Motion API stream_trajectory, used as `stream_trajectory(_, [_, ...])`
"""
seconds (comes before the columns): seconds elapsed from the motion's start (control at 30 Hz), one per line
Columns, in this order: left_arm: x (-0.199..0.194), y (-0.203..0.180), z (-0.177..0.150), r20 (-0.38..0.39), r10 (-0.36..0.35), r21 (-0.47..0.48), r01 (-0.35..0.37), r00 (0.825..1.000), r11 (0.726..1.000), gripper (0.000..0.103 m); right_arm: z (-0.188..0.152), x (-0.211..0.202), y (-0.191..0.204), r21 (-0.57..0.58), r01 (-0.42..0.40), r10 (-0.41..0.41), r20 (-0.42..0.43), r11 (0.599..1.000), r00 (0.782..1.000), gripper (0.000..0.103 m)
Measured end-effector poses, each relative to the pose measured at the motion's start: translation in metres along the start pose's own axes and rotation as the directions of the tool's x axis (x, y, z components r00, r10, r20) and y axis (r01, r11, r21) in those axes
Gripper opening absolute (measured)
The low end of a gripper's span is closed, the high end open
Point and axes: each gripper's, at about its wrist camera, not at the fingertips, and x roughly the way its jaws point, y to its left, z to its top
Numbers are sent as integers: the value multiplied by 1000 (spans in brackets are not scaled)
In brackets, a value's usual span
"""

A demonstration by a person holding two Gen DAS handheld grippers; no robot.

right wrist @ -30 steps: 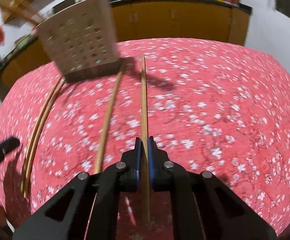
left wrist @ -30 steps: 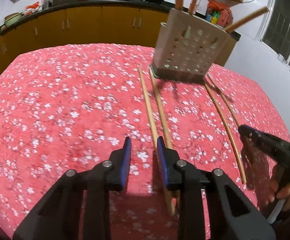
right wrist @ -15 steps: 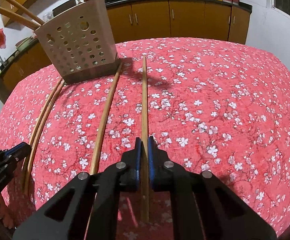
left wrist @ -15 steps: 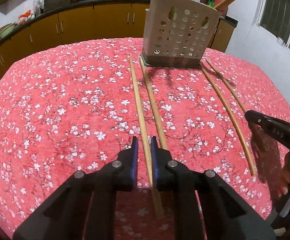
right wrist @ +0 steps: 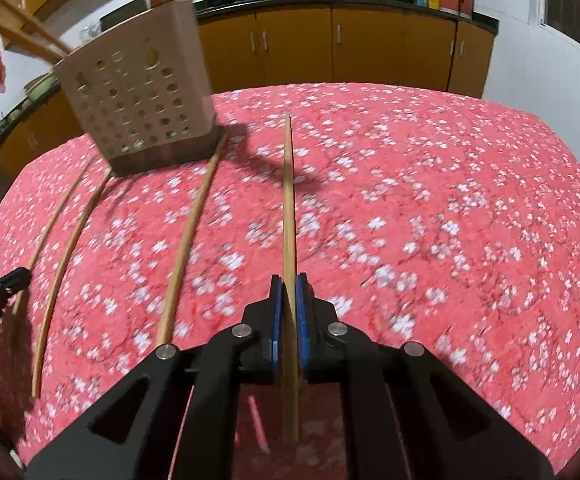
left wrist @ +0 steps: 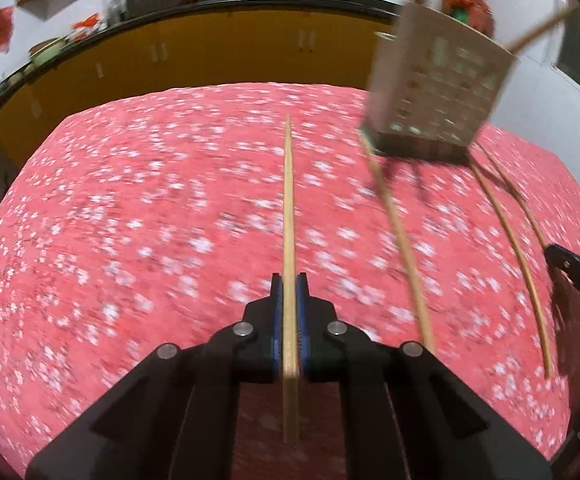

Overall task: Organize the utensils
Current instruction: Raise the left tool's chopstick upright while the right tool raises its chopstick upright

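Note:
My left gripper [left wrist: 289, 286] is shut on a long wooden chopstick [left wrist: 288, 200] that points away over the red flowered cloth. My right gripper [right wrist: 288, 286] is shut on another wooden chopstick [right wrist: 288, 200]. A beige perforated utensil holder [left wrist: 437, 84] with several sticks in it stands at the far right in the left wrist view. It also shows in the right wrist view [right wrist: 138, 96] at the far left. Three loose chopsticks lie on the cloth: one [left wrist: 397, 232] beside the holder, and two [left wrist: 509, 248] further right.
The table is covered by a red cloth with white flowers [left wrist: 130, 220]. Orange kitchen cabinets [right wrist: 329, 44] with a dark counter and woks stand behind it. The other gripper's tip shows at the right edge of the left wrist view [left wrist: 577, 270].
My left gripper has closed on a chopstick and swung it left, away from its neighbour. The right gripper still holds its chopstick, shifted slightly.

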Motion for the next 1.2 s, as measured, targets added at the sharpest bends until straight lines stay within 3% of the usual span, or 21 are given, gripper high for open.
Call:
stream_trajectory(0.43, [0,21,2,20,-40,-70,42,999,997,11,5,7,-5,2,9,-9,21,1000,1000,9])
stream_trajectory(1.2, [2,22,0,24,-57,-86,59,998,995,12,5,7,-5,11,2,-2,20,1000,1000,10])
